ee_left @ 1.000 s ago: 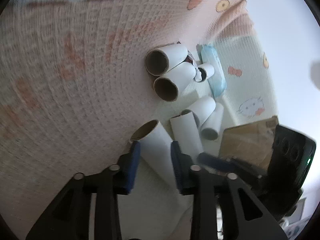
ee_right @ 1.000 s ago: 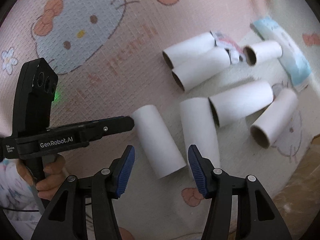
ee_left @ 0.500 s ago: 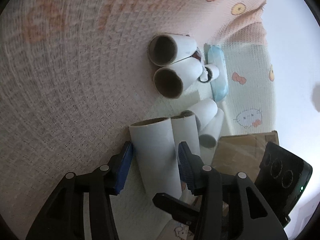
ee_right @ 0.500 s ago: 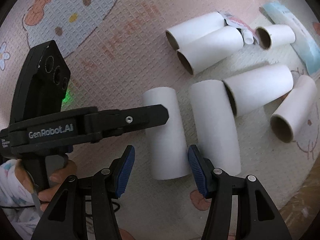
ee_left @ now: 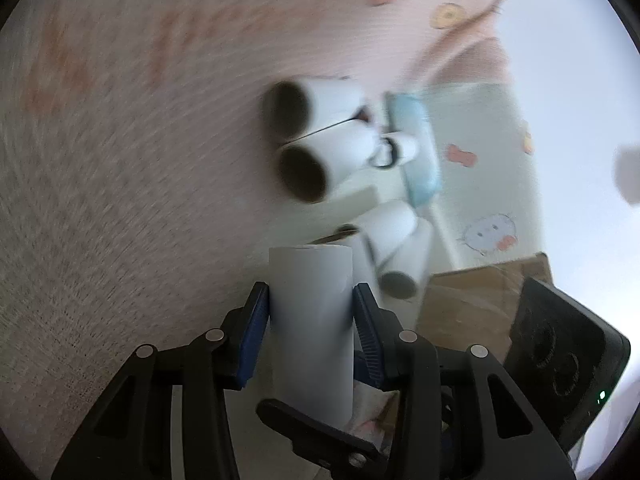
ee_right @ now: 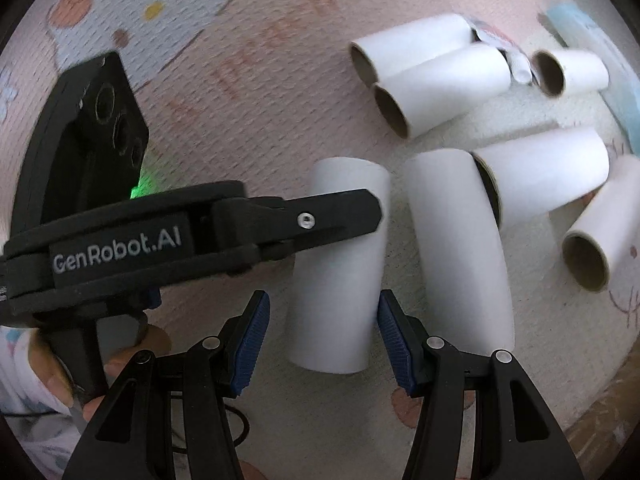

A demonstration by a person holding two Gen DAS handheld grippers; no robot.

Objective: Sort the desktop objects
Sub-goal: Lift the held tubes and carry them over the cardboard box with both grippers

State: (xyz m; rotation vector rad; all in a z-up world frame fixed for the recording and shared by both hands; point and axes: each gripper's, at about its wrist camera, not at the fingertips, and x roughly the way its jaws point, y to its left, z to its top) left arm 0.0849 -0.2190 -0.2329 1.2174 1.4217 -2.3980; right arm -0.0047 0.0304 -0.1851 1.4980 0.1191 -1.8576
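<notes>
Pink patterned mat (ee_right: 248, 80) carried scattered cardboard tubes. Nearest white tube (ee_left: 312, 320) lay between the left claw (ee_left: 310, 330), whose jaws were closing on it. Right claw (ee_right: 320, 338) hung apart, empty, over the same tube. Judged step: grasping; next, a lift.

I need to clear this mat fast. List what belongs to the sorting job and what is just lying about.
Job:
- white cardboard tube between the closing left jaws
- six other white cardboard tubes lying on the mat, e.g.
- flat light-blue packet
- small crumpled wrapper

Lying about:
- pink cartoon-print mat
- brown cardboard box
</notes>
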